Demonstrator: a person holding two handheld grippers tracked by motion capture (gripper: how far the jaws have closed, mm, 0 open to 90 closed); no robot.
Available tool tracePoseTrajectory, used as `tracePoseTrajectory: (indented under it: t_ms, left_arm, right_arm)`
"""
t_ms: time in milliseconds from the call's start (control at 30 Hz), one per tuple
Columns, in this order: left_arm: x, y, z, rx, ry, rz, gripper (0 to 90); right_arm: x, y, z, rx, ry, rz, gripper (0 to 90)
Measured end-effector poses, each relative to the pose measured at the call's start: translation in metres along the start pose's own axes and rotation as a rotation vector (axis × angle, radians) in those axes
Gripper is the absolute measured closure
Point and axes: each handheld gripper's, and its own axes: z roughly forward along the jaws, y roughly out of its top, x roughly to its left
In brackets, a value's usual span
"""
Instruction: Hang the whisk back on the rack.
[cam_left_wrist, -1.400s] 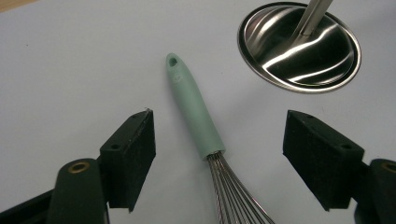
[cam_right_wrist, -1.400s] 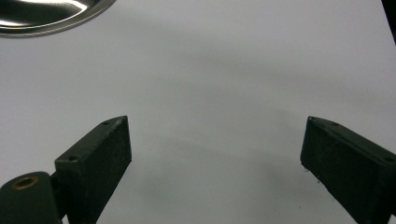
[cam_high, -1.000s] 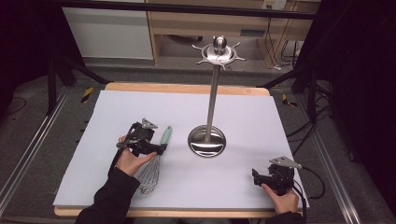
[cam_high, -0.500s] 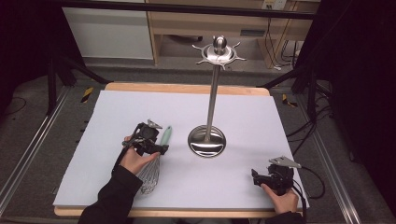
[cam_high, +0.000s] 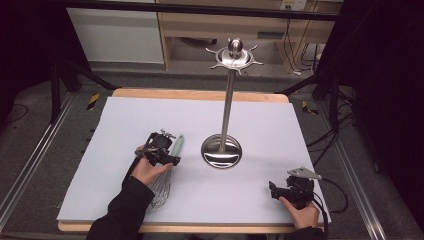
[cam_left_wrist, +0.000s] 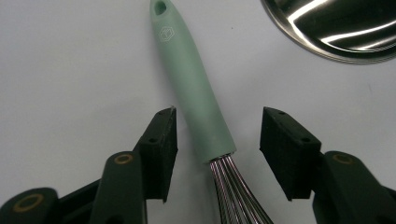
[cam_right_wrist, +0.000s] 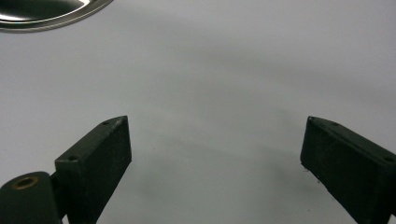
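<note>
Whisk (cam_high: 166, 172), one item, lying flat on the pale mat (cam_high: 125, 125). High view: mint-green handle points away from the person toward the far edge, wire head toward the near edge. Left gripper (cam_high: 162, 150) sits directly over the join of handle and wires, held by the person's left hand (cam_high: 147, 170). Utensil stand (cam_high: 222, 150), polished steel with round base, tall post and spiked crown, stands just to the right of that gripper, clear of the whisk. Right gripper (cam_high: 277, 191) rests near the mat's near right corner, well apart from whisk and stand.

Left gripper view: left gripper (cam_left_wrist: 217, 140) straddles the whisk (cam_left_wrist: 196, 98). Handle is matt mint green, tapered, with a hanging hole and a small embossed cube mark at its far tip; bright steel wires emerge at its thick end, between the jaws. Jaws at middling width and just been closing; left pad nearly touches the handle, right pad stands off with mat showing between. No grip yet. Rim of the stand (cam_left_wrist: 336, 28) lies ahead and to the right.

Right gripper view: right gripper (cam_right_wrist: 215, 149) spread wide, nothing between the jaws but bare mat (cam_right_wrist: 233, 70). Edge of the stand base (cam_right_wrist: 46, 14) ahead and to the left.
</note>
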Motion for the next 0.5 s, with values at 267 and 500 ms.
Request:
tracePoseTrajectory:
  t_ms: [267,500]
  left_arm:
    - [0.002,0.001,0.008,0.034,-0.004,-0.014,51.0]
    - [0.004,0.001,0.015,0.054,-0.015,-0.034,53.0]
  right_arm:
    - [0.0,0.0,0.0,0.004,-0.001,0.0,9.1]
    - [0.0,0.0,0.0,0.004,0.0,0.001,9.2]
